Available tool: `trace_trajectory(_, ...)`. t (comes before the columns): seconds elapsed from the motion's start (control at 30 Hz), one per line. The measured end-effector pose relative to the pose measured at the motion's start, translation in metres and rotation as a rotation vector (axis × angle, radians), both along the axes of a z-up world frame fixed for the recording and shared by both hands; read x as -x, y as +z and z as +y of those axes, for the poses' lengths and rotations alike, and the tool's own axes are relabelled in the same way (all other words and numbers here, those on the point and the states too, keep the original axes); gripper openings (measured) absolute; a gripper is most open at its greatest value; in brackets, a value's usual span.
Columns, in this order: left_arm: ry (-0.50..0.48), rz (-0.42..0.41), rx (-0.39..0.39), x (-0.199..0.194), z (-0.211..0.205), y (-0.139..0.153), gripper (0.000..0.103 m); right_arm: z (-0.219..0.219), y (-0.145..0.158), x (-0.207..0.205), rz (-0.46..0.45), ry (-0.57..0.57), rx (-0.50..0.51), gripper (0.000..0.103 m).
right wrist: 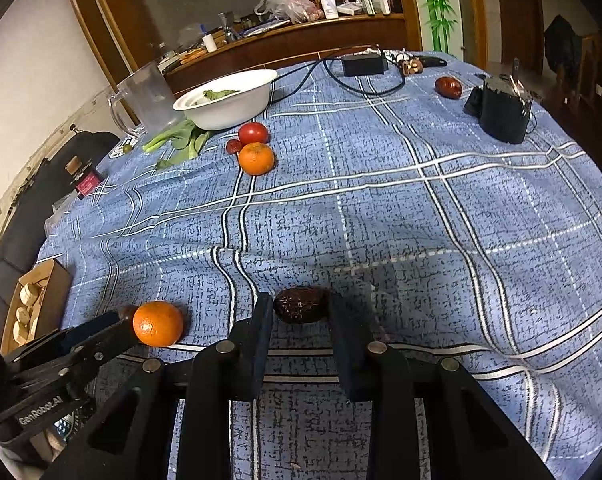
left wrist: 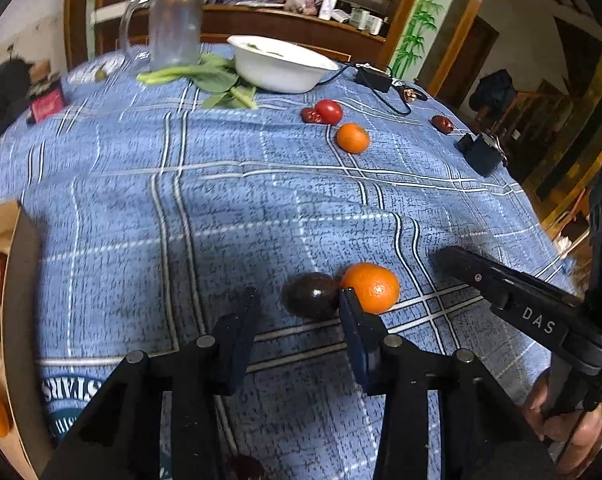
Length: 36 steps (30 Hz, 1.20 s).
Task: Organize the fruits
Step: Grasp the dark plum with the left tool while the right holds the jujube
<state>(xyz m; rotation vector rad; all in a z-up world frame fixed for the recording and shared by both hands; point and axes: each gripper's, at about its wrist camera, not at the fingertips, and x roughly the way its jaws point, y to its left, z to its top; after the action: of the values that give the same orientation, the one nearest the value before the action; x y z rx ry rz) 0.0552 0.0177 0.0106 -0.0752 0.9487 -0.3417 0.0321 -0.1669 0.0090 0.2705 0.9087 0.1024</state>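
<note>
My left gripper [left wrist: 299, 300] is open, its jaws on either side of a dark round fruit [left wrist: 311, 294] on the blue plaid cloth; its right finger touches an orange [left wrist: 372, 287] beside it. My right gripper [right wrist: 301, 306] has its jaws close around a dark wrinkled date [right wrist: 301, 305] on the cloth; whether they grip it is unclear. The left gripper also shows in the right wrist view [right wrist: 113, 326] next to the same orange [right wrist: 158, 323]. Farther off lie a second orange [right wrist: 256, 158], a tomato [right wrist: 253, 133], a small red date [right wrist: 233, 146] and another date [right wrist: 448, 87].
A cardboard box [left wrist: 19, 280] with fruit stands at the table's left edge. A white bowl [right wrist: 229, 100], greens [right wrist: 181, 138], a glass pitcher [right wrist: 149, 96], a black adapter with cable [right wrist: 363, 65] and a black cup-like object [right wrist: 501, 114] stand at the back.
</note>
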Motion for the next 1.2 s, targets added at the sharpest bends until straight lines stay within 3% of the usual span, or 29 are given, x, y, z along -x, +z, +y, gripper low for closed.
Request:
trace_trajectory(0.23, 0.014, -0.005, 0.077, -0.008, 0.007, -0.003, 0.048, 0.006, -0.001, 0.002, -0.005, 0.003, 0.014, 0.030)
trace_trajectory(0.43, -0.019, -0.018, 0.089, -0.004, 0.003, -0.002, 0.047, 0.007, -0.001, 0.004, -0.010, 0.006, 0.020, 0.030)
trace_trajectory(0.53, -0.031, -0.015, 0.114, -0.004, 0.002, -0.001, 0.040, 0.007, -0.001, 0.005, -0.011, 0.006, 0.025, 0.030)
trace_trajectory(0.7, 0.013, -0.010, 0.119, -0.007, 0.007, -0.003, 0.040, 0.009, -0.001, 0.005, -0.015, 0.006, 0.040, 0.030)
trace_trajectory(0.9, 0.014, -0.014, 0.150, -0.013, 0.004, -0.003, 0.047, 0.014, -0.001, 0.005, -0.019, 0.008, 0.073, 0.030)
trace_trajectory(1.0, -0.024, -0.005, 0.177, -0.013, 0.000, -0.003, 0.034, 0.014, -0.001, 0.005, -0.022, 0.009, 0.082, 0.030)
trace_trajectory(1.03, -0.023, -0.018, 0.150, -0.012, -0.001, -0.001, 0.021, 0.014, -0.001, 0.005, -0.023, 0.009, 0.081, 0.030)
trace_trajectory(1.2, 0.007, -0.007, 0.174, -0.009, 0.007, -0.003, 0.018, 0.013, -0.001, 0.006, -0.026, 0.007, 0.074, 0.030)
